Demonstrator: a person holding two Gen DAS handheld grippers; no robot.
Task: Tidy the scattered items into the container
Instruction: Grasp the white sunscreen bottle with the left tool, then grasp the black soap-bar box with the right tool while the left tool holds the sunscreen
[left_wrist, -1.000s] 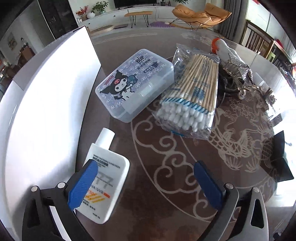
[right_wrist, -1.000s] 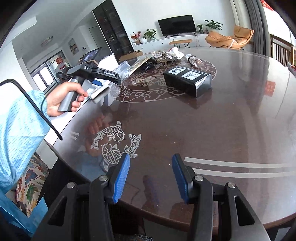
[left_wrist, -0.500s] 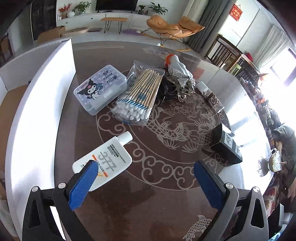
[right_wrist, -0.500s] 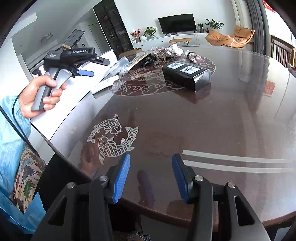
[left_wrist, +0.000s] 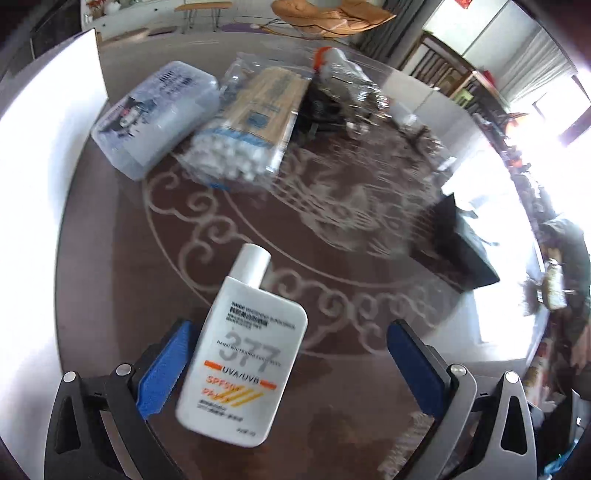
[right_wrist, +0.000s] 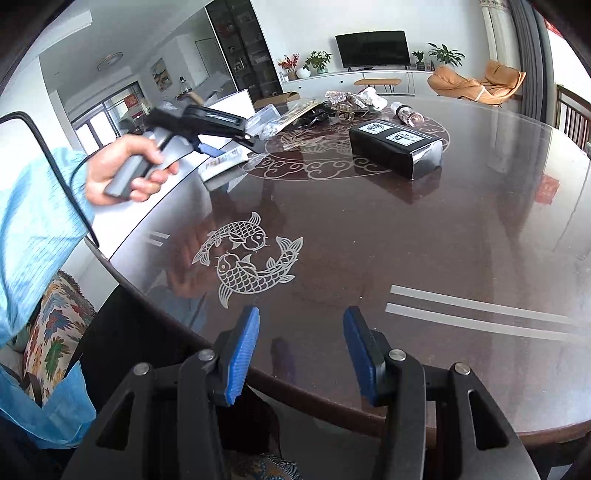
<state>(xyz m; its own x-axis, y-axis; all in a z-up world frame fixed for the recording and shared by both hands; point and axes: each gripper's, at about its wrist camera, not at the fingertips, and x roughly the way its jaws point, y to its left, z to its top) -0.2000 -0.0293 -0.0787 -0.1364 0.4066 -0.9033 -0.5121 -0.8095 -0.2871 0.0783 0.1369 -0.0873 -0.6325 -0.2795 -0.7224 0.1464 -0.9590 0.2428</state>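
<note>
Since half a second ago, the left gripper (left_wrist: 284, 365) has swung so the white sunscreen bottle (left_wrist: 245, 354) now lies between its spread blue pads (left_wrist: 162, 373), where before it lay by the left pad only. Bottle sits low centre in the left wrist view, flat on the dark table (left_wrist: 122, 280), cap pointing to the upper part of the frame; left pad is just beside its edge, contact cannot be told; right pad stands well apart. Jaws wide, pinching nothing.

Farther up, upper left of the frame: clear plastic box with cartoon print (left_wrist: 155, 114), and touching its right side a bag of cotton swabs (left_wrist: 251, 125). Both blurred. White container wall (left_wrist: 48, 122) runs along the left edge. Black box (left_wrist: 461, 251) at mid right.

Right wrist view: right gripper (right_wrist: 299, 347) at bottom centre, jaws partly spread, empty, over the near table edge. Left hand (right_wrist: 122, 170) holds its gripper's handle at mid left.
</note>
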